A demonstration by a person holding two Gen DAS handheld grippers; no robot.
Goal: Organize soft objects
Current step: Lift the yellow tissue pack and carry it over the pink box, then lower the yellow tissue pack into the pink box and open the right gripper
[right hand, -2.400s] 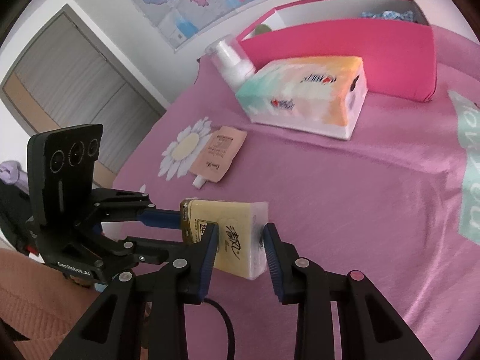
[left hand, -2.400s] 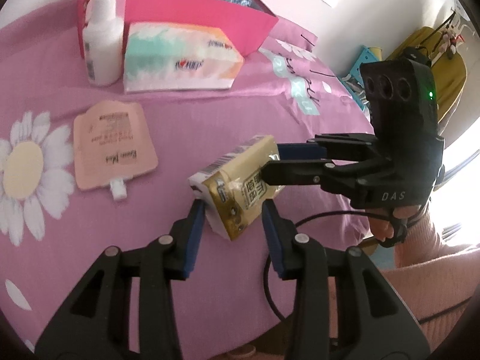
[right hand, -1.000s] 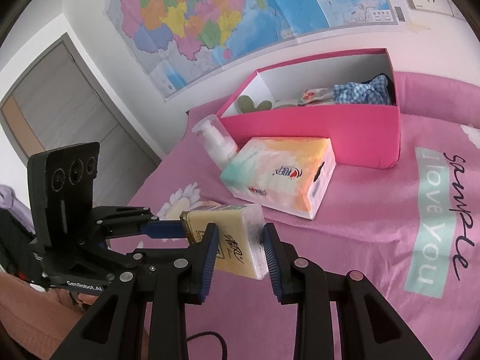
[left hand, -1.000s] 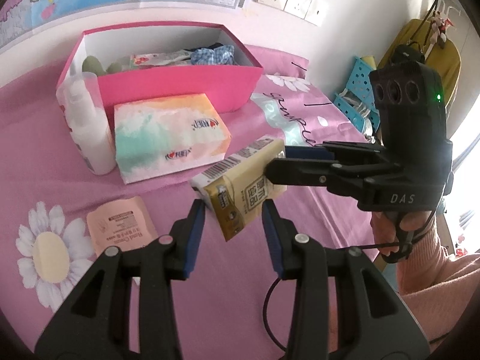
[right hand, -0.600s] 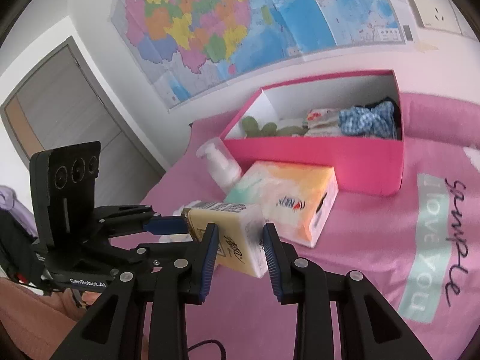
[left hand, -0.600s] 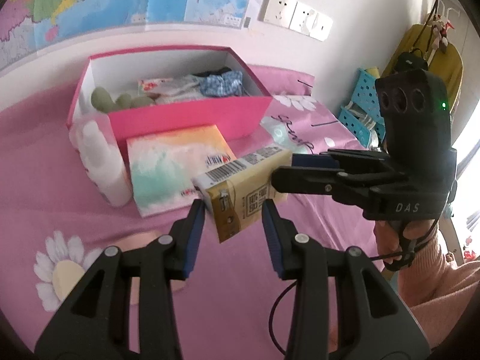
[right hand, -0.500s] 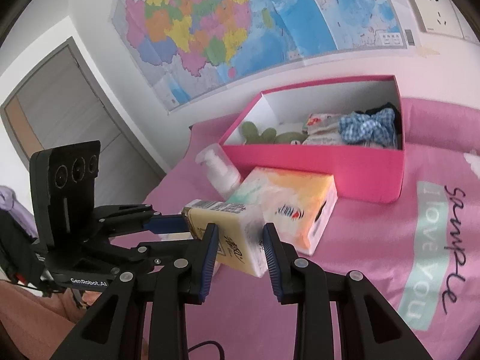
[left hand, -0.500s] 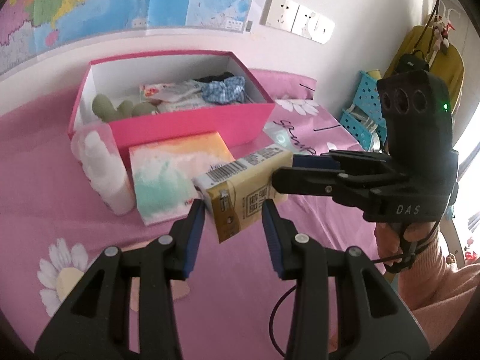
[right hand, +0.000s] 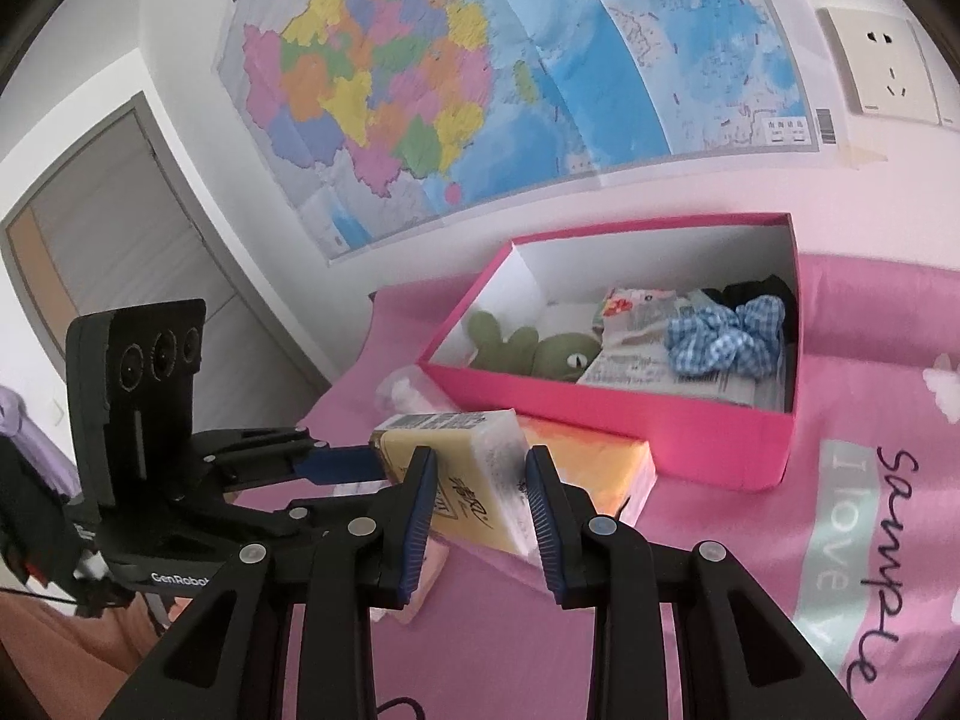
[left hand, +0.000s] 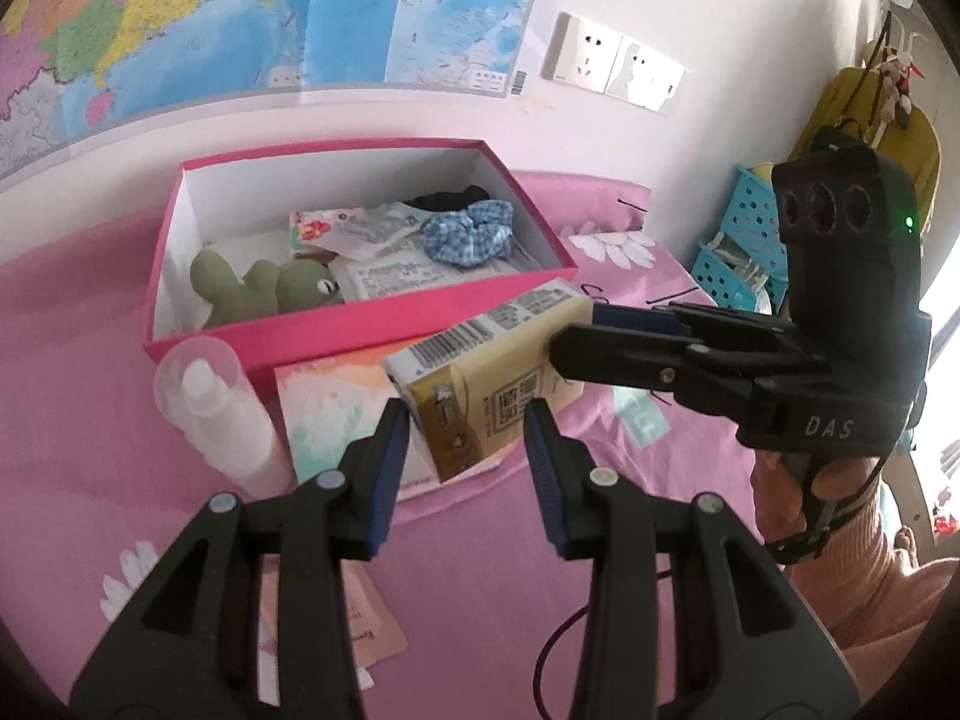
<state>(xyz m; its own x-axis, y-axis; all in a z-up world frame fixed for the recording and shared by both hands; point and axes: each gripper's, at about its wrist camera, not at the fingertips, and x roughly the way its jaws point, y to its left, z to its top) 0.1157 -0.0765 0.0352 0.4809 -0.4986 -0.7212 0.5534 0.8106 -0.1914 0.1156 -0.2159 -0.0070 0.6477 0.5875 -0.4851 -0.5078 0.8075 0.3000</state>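
Pink box [left hand: 360,324] now nearer both gripped tissue pack [left hand: 480,384].

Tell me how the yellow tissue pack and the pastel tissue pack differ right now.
The yellow tissue pack is smaller and held in the air by both grippers; the pastel tissue pack is bigger and lies on the pink bedspread, untouched. Yellow is plain-coloured; pastel is orange, white and green. Both are soft wrapped blocks outside the pink box.

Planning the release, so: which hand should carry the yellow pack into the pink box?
Probably right: the right gripper clamps the end of the tissue pack nearest the pink box; the left gripper sits farther back.
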